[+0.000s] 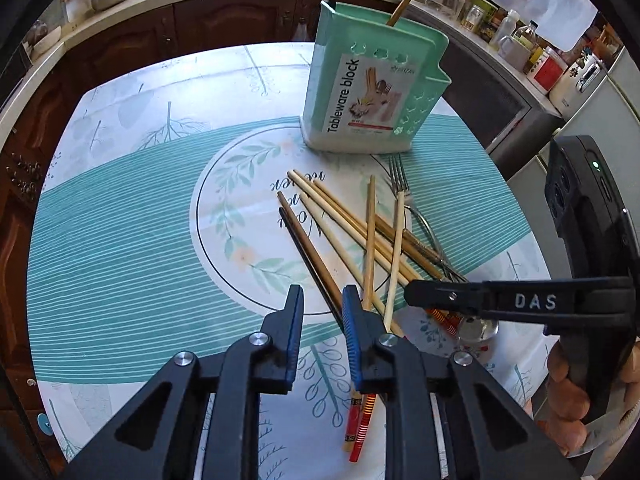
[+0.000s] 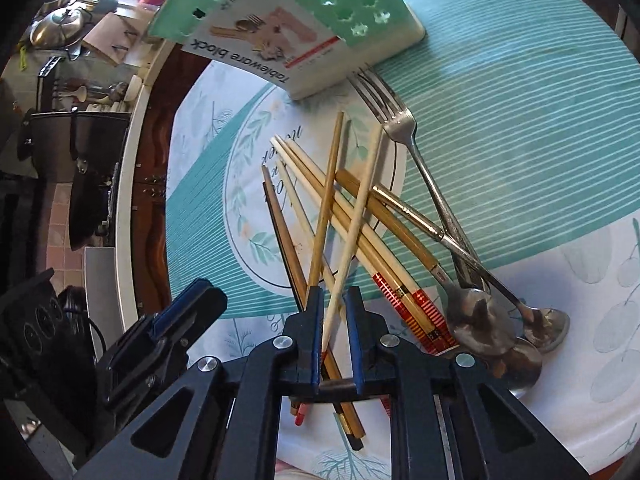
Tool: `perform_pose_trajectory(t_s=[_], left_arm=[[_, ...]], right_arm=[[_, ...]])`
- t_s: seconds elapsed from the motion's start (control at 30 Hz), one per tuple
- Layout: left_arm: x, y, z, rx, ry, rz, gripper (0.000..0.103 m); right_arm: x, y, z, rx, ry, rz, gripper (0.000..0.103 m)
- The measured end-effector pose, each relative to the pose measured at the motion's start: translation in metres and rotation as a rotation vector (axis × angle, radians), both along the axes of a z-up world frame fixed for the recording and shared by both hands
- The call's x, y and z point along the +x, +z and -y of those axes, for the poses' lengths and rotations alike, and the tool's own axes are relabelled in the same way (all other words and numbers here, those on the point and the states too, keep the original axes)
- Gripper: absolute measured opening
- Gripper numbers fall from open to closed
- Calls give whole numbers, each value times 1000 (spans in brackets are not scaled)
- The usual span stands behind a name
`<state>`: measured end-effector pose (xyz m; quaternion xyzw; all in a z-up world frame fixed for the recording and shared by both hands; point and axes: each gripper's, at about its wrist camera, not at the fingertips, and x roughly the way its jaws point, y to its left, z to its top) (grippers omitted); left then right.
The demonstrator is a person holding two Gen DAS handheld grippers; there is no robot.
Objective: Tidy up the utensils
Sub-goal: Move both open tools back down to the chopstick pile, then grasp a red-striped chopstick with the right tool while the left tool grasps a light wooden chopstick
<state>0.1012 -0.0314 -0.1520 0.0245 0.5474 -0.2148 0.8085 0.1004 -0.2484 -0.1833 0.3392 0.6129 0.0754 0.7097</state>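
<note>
Chopsticks (image 2: 344,232) lie between right tongs (image 2: 334,320), pads apart.

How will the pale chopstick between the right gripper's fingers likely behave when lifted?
Probably stiff and light: the pale chopstick is a thin, straight rod. Taken near one end by the right gripper, it may pivot downward. It rests across other chopsticks, so those could shift.
</note>
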Motion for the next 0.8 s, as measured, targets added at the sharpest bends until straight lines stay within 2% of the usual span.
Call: perform_pose_trajectory(t_s=[0.27, 0.53, 0.7, 0.8], left_arm=[[5, -8, 13, 31, -56, -17, 18], [20, -21, 27, 77, -80, -52, 17], [29, -26, 36, 88, -101, -77, 17], [36, -29, 46, 96, -126, -89, 17]], right_arm=[[22, -19, -17, -48, -21, -62, 13], [43, -10, -49, -212, 32, -57, 12], [43, -13, -38, -157, 2, -58, 6], [33, -14, -24, -98, -22, -49, 6]])
